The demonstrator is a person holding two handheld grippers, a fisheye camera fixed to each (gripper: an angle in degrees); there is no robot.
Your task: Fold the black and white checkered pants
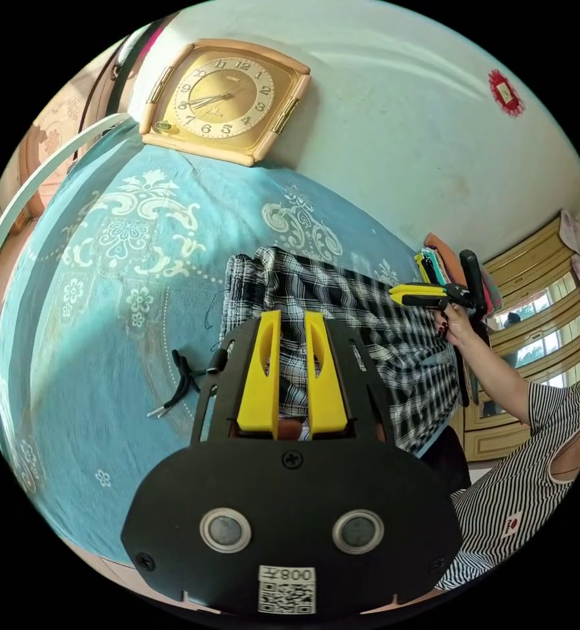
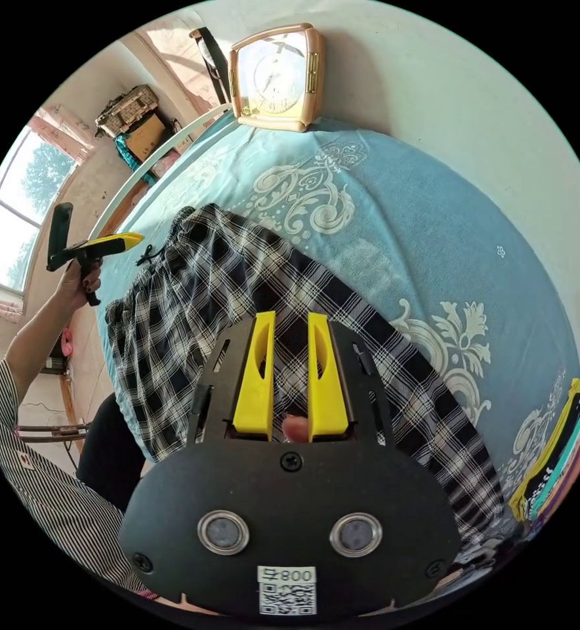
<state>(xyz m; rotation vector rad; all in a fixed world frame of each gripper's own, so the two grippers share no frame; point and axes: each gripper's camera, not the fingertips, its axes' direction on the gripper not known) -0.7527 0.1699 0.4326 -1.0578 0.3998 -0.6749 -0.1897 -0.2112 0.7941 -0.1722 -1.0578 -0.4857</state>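
Nearest in the left gripper view, the left gripper [image 1: 292,321] hangs above the bed with its yellow fingers [image 1: 261,374] parted by a narrow gap and nothing between them; checkered cloth shows through the gap but lies below. In the right gripper view the right gripper [image 2: 291,321] is likewise released, its fingers [image 2: 327,380] apart and empty over the middle of the garment. The black and white checkered pants [image 2: 191,289] lie spread flat on the bed's blue patterned cover [image 2: 434,216], one long leg running toward the stack of folded clothes [image 2: 559,446] at the bed's edge, the gathered waistband [image 1: 241,289] at the other end near a black drawstring [image 1: 184,384] lying on the cover. As I judge it, the fold has not begun and the step in hand is choosing grips. To do it well, each gripper should come down on an outer edge, one at the waistband and one at the leg hem, pinching a single clean layer rather than a bunched handful, and the cloth should be drawn taut before one half is carried over the other so the checks line up and no crease is trapped. Keep the lift low, since loose fabric may sag. Farther back, a gold-faced clock [image 1: 224,98] leans against the pale wall [image 1: 401,98].
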